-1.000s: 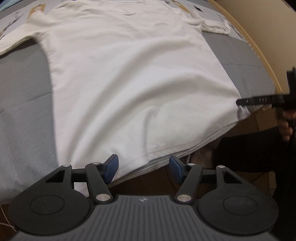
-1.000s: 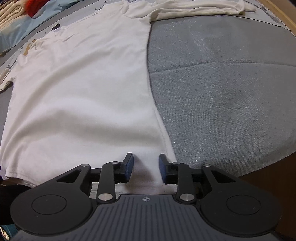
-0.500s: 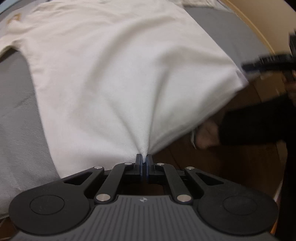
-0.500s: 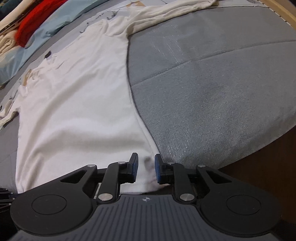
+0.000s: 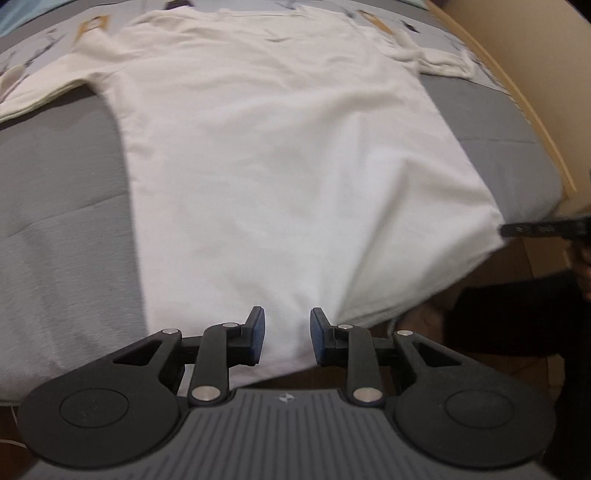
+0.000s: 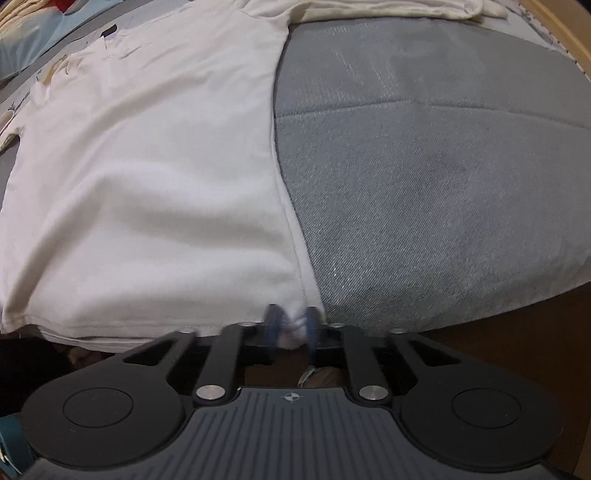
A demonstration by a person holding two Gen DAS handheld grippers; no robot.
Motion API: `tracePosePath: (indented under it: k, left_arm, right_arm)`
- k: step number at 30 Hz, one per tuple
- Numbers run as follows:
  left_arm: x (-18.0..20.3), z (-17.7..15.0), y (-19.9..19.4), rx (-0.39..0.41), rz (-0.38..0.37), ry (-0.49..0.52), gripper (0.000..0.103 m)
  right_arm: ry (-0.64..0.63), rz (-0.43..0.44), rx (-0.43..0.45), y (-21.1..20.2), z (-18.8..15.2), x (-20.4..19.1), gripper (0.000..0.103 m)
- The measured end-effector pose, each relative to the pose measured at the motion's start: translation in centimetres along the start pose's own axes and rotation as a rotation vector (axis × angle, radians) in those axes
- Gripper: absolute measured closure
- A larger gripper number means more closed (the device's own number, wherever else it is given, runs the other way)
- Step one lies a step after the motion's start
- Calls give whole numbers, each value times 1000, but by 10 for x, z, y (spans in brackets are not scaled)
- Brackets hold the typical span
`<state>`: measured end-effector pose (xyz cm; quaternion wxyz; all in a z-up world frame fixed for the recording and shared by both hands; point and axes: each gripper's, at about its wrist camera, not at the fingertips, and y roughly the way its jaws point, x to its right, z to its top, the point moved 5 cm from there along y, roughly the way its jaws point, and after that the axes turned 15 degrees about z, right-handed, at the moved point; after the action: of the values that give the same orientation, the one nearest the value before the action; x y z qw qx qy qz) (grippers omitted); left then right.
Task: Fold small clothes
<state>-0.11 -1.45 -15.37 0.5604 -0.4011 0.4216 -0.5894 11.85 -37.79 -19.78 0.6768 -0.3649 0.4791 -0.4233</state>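
A white T-shirt (image 5: pixel 280 155) lies flat on a grey bed cover (image 5: pixel 62 229), collar far, hem at the near edge. My left gripper (image 5: pixel 284 341) is open, its blue pads either side of the bottom hem. In the right wrist view the same shirt (image 6: pixel 147 177) fills the left half. My right gripper (image 6: pixel 290 325) pinches the hem's right corner between its blurred pads. The right gripper also shows in the left wrist view (image 5: pixel 543 229) at the shirt's right corner.
The bed's wooden edge (image 5: pixel 517 99) runs along the right. The grey cover (image 6: pixel 443 177) lies bare right of the shirt. Blue and red fabrics (image 6: pixel 33 26) lie at the far left. Dark floor lies below the near bed edge.
My left gripper, shut on the hem half a second ago, has opened. My right gripper has closed onto the hem's right corner. The shirt has settled flatter.
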Motion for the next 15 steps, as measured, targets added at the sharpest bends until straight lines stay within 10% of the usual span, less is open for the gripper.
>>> tracePosePath:
  k: [11,15]
  left_arm:
    - [-14,3,10,-37,69,-58,67]
    - [-8,-4,11,-40,104,-53,58]
  right_arm:
    - [91,6,144,-33,7,19,98]
    - [62,23,82,-19,2,9,62]
